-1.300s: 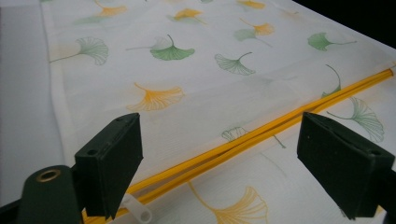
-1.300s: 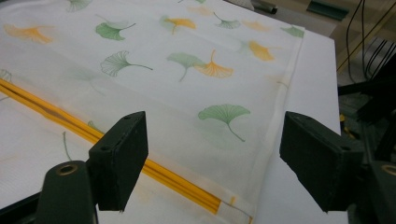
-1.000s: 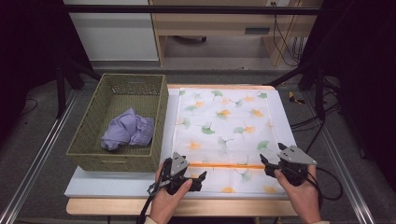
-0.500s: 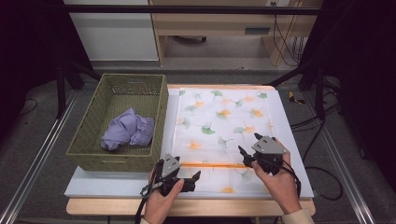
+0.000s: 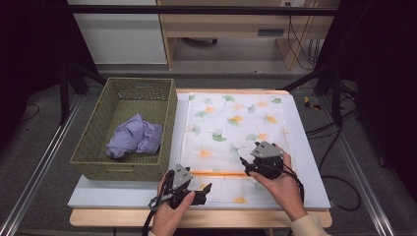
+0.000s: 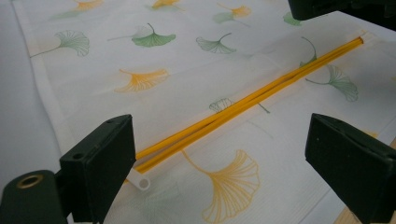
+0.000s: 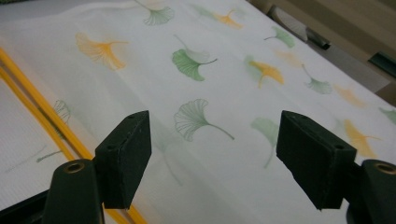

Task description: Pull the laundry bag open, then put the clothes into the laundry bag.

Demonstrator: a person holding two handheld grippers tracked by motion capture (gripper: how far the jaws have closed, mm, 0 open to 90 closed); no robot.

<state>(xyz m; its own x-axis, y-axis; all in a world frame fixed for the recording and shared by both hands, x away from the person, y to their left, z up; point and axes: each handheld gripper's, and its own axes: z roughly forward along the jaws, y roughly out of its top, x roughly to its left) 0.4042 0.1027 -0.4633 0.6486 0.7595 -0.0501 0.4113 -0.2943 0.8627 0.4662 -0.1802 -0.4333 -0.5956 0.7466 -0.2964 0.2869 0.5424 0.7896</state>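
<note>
Two grippers work the leaf-printed cloth bag (image 5: 235,129) on the worktop (image 5: 307,162) in the high view, right of the basket (image 5: 129,129). Left gripper (image 6: 219,154) view: jaws open, straddling the yellow zipper (image 6: 252,100). Right gripper (image 7: 212,158) view: jaws open over bare fabric beyond the zipper.
</note>
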